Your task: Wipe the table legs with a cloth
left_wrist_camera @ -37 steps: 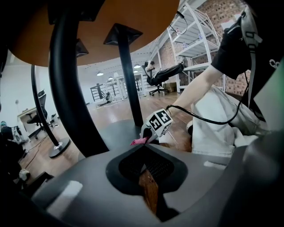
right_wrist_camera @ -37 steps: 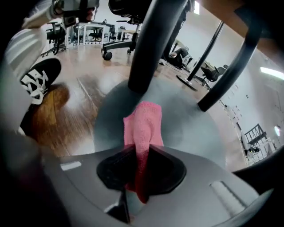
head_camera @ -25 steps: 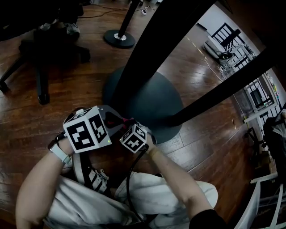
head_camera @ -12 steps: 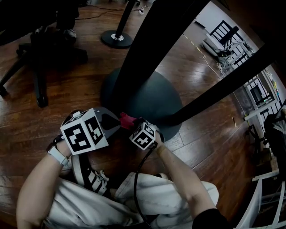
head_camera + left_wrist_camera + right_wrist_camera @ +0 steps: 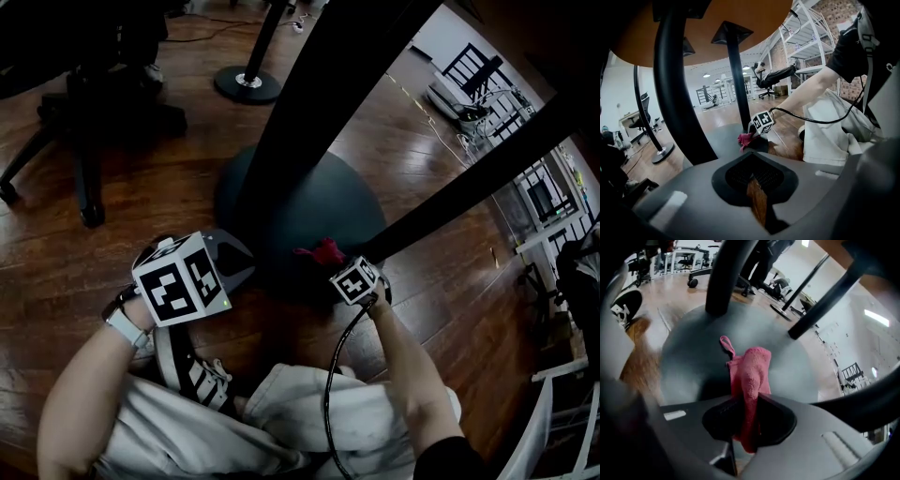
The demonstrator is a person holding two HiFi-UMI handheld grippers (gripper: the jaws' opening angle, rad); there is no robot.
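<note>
A round dark grey table base (image 5: 328, 192) lies on the wood floor, with a thick black leg (image 5: 319, 84) and a slimmer slanted leg (image 5: 469, 183) rising from it. My right gripper (image 5: 330, 266) is shut on a pink cloth (image 5: 322, 251) and holds it over the base's near edge, close to the foot of the slimmer leg. In the right gripper view the pink cloth (image 5: 750, 371) stands up from between the jaws of the right gripper (image 5: 745, 423) over the base (image 5: 689, 338). My left gripper (image 5: 246, 267) is shut and holds nothing, left of the base. In the left gripper view the left gripper (image 5: 752, 176) faces the pink cloth (image 5: 746, 138).
An office chair's star base (image 5: 84, 122) stands at the far left, and a pole on a round foot (image 5: 248, 82) beyond the table base. White racks (image 5: 553, 394) line the right side. The person's white trousers (image 5: 309, 412) and a shoe (image 5: 202, 375) are just behind the grippers.
The right gripper has carried the pink cloth to the right, away from the left gripper and toward the foot of the slimmer leg. The left gripper has hardly moved.
</note>
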